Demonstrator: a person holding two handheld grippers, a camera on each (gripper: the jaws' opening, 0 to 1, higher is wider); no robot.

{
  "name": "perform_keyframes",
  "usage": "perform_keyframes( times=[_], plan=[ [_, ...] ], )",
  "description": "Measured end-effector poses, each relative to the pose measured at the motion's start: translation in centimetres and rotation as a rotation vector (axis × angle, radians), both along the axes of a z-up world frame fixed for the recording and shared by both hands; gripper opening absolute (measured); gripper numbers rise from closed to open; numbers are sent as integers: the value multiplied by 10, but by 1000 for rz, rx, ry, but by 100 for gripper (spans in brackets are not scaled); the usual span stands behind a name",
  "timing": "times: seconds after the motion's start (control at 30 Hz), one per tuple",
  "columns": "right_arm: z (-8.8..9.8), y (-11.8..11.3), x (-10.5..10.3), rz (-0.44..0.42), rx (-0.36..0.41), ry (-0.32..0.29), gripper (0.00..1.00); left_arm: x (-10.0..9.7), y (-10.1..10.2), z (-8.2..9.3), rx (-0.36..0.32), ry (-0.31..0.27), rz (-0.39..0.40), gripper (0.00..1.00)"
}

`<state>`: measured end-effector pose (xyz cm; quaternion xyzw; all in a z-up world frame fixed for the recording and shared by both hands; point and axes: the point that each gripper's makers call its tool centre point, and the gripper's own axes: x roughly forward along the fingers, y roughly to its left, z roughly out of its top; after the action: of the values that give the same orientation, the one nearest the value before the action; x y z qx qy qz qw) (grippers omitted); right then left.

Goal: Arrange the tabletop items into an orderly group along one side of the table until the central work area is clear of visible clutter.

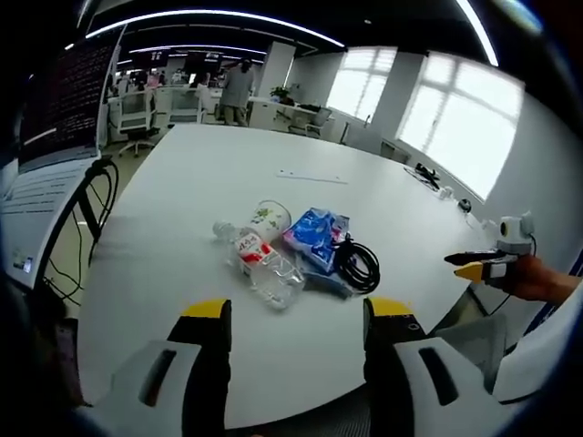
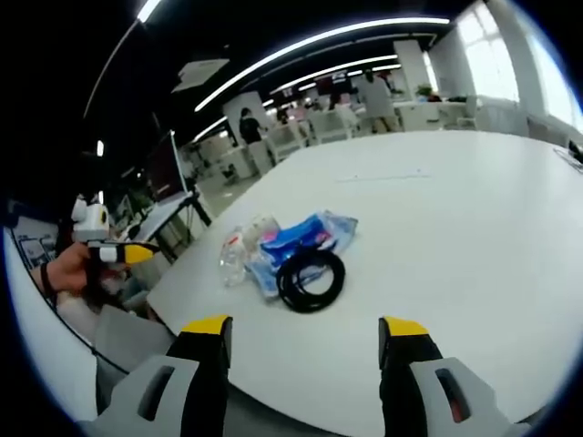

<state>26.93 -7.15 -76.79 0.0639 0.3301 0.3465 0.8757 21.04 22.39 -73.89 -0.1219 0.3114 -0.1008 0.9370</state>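
A small heap lies near the front of the white table (image 1: 228, 173): a clear plastic bottle (image 1: 264, 264) with a red label on its side, a clear cup (image 1: 267, 218), a blue packet (image 1: 314, 238) and a coiled black cable (image 1: 360, 264). My left gripper (image 1: 296, 319) hovers open over the near edge, short of the bottle. From the other side, the black cable (image 2: 311, 279) lies nearest, with the blue packet (image 2: 301, 238) and the bottle (image 2: 235, 258) behind it. My right gripper (image 2: 308, 337) stands open over the table (image 2: 455, 228), a little short of the cable. Each gripper holds nothing.
A monitor (image 1: 64, 100) on a stand with dangling cables stands left of the table. Small items (image 1: 428, 175) lie at the far right edge by the windows. A thin strip (image 1: 311, 177) lies mid-table. Desks, chairs and people fill the office behind.
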Motion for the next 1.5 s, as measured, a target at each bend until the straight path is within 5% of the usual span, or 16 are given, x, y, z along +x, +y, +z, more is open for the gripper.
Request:
perform_keyframes(
  times=[0.43, 0.93, 1.5],
  plan=[
    [0, -13, -15, -32, -8, 12, 66, 10, -17, -8, -37, 24, -5, 56],
    [6, -14, -16, -47, -7, 3, 66, 28, -13, -11, -70, 25, 58, 54],
    [6, -12, -17, -32, -4, 10, 65, 53, 8, -42, -231, 135, 356, 47]
  ],
)
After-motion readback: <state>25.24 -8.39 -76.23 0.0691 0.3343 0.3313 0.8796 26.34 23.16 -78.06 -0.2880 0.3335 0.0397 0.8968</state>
